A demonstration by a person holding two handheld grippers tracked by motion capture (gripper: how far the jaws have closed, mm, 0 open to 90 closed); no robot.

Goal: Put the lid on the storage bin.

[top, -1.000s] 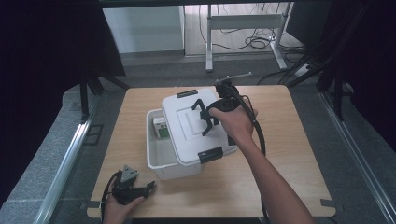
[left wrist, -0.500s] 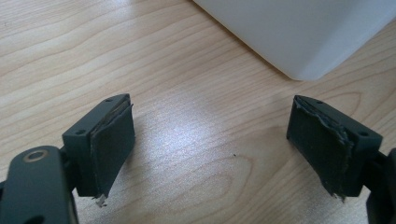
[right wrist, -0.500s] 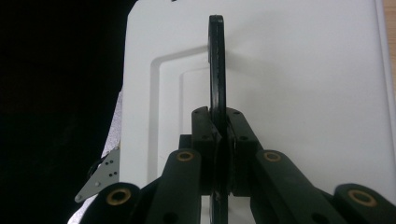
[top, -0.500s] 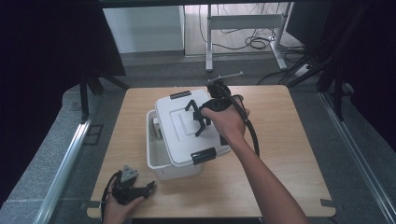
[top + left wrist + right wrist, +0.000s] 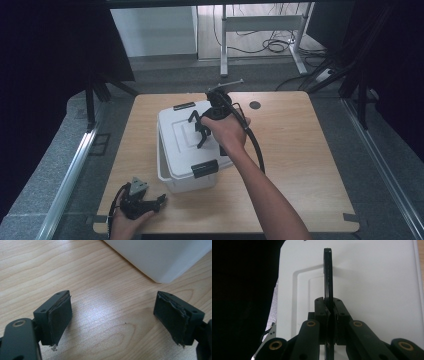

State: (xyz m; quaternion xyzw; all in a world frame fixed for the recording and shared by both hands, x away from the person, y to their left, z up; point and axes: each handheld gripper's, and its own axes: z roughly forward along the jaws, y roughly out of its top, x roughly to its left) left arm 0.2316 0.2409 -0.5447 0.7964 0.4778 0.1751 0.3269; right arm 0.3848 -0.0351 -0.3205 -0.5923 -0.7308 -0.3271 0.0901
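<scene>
Inventory of surroundings, high view:

1. Desk [image 5: 300,165]: light wood-grain top with rounded corners, set square at the centre. A small dark round disc [image 5: 255,105] is set in its surface near the far edge, toward 1 o'clock.
2. Floor [image 5: 60,165]: grey speckled covering along the desk's 9 o'clock and 3 o'clock sides.
3. Metal rail [image 5: 70,175]: pale strip running beside the desk at 9 o'clock; a matching one [image 5: 385,170] at 3 o'clock.
4. White table frame [image 5: 260,22]: legs and crossbar standing beyond the desk at 12 o'clock.
5. Loose cables [image 5: 272,46]: dark tangle on the floor under that frame.
6. Black curtain [image 5: 50,65]: hanging at 10 o'clock; another [image 5: 390,55] at 2 o'clock.
</scene>
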